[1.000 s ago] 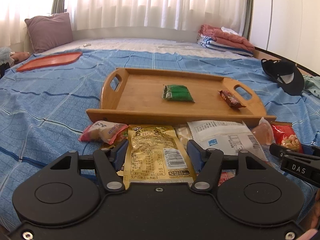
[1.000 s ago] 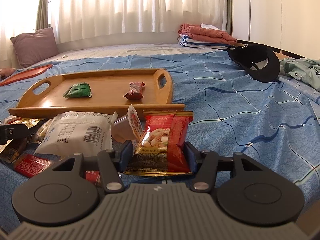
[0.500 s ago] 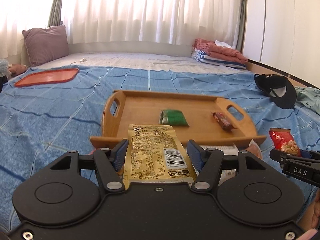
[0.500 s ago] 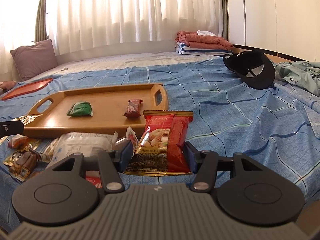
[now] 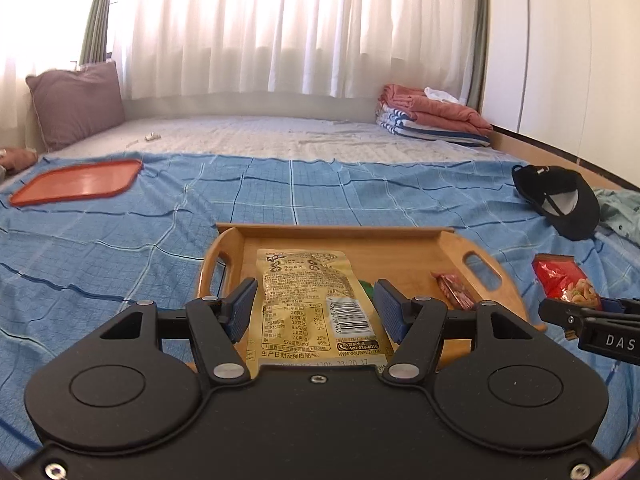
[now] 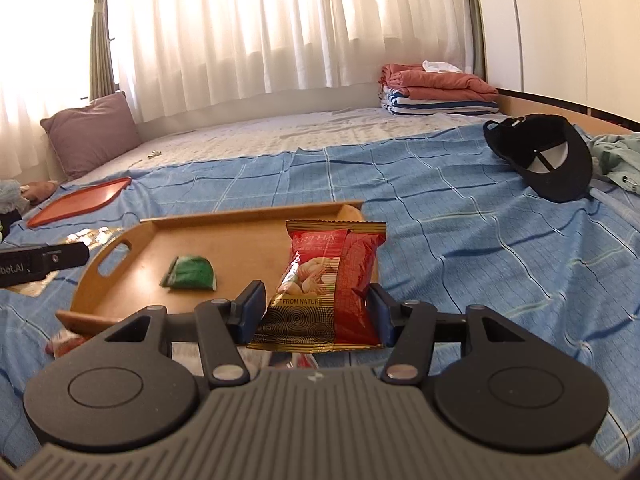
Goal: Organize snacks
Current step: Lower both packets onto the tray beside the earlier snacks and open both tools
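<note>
Bedding in blue check (image 5: 120,240) is lying under everything, and the wooden tray (image 5: 416,248) is sitting on it as the landmark for the rest. Far to the left of the tray and behind it, an orange lid (image 5: 76,182) is resting flat on the cover, with a mauve pillow (image 5: 76,104) leaning against the curtain beyond it.

Directly in front of the tray, the left gripper (image 5: 316,310) is hanging above its near edge, its blue pads partly apart and pressing on the two sides of a yellow snack packet (image 5: 308,304), which is sticking out flat over the tray floor, printed back uppermost. Inside the tray, a green packet (image 6: 190,274) is lying near the middle, and a small dark red wrapped bar (image 5: 454,292) is lying toward the right handle.

At the tray's right end, the right gripper (image 6: 316,312) is holding a red nut packet (image 6: 332,280) between its pads, the jaws likewise standing partway open around the pack, which is pointing forward over the right rim of the tray. Below the tray's near edge, a few loose packets are showing only in blurred slivers.

Well to the right of the tray, a black cap (image 6: 548,160) is lying upside down on the cover, beside a crumpled green garment (image 6: 620,156). Behind it, folded blankets (image 5: 432,116) are stacked near the wall.
</note>
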A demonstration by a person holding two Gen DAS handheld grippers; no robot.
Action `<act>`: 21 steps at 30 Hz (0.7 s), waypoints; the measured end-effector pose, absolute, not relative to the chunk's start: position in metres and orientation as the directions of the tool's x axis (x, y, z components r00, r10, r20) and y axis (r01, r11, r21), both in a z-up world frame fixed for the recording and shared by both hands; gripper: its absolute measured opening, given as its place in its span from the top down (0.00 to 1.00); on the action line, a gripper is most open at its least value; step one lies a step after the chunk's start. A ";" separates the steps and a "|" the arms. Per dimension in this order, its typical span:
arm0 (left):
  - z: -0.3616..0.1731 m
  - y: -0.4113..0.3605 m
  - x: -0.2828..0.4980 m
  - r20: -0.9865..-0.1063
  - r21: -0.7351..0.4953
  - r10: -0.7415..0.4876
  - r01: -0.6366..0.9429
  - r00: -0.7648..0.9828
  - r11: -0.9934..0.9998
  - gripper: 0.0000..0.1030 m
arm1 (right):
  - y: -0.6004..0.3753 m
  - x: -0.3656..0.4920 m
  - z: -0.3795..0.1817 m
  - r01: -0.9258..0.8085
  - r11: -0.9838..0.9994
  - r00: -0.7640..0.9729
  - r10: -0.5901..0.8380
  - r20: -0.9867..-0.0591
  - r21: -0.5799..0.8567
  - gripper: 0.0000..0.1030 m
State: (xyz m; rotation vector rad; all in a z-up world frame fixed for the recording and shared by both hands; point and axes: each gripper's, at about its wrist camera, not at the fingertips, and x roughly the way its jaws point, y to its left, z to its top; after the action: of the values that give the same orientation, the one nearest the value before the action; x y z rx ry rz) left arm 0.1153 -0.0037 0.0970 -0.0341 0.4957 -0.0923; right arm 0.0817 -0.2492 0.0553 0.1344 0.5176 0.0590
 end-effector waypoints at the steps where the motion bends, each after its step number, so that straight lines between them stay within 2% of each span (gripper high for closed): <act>1: 0.097 -0.001 0.121 -0.476 -0.064 -0.099 0.078 0.874 0.995 0.41 | -0.248 0.087 0.058 -0.029 0.989 0.866 0.098 -0.491 0.146 0.42; 12: 0.081 0.019 0.175 -0.513 -0.074 -0.095 0.067 0.853 0.995 0.40 | -0.222 0.157 0.057 -0.116 0.977 0.802 0.198 -0.564 0.178 0.42; 21: 0.052 0.018 0.206 -0.549 -0.048 -0.067 0.048 0.833 0.998 0.40 | -0.207 0.201 0.028 -0.159 0.962 0.731 0.266 -0.629 0.222 0.42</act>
State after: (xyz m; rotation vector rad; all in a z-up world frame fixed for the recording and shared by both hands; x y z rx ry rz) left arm 0.2064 0.0178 0.0516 -0.0327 0.5826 -0.0608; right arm 0.2005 -0.2067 0.0278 0.1576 0.7146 0.2350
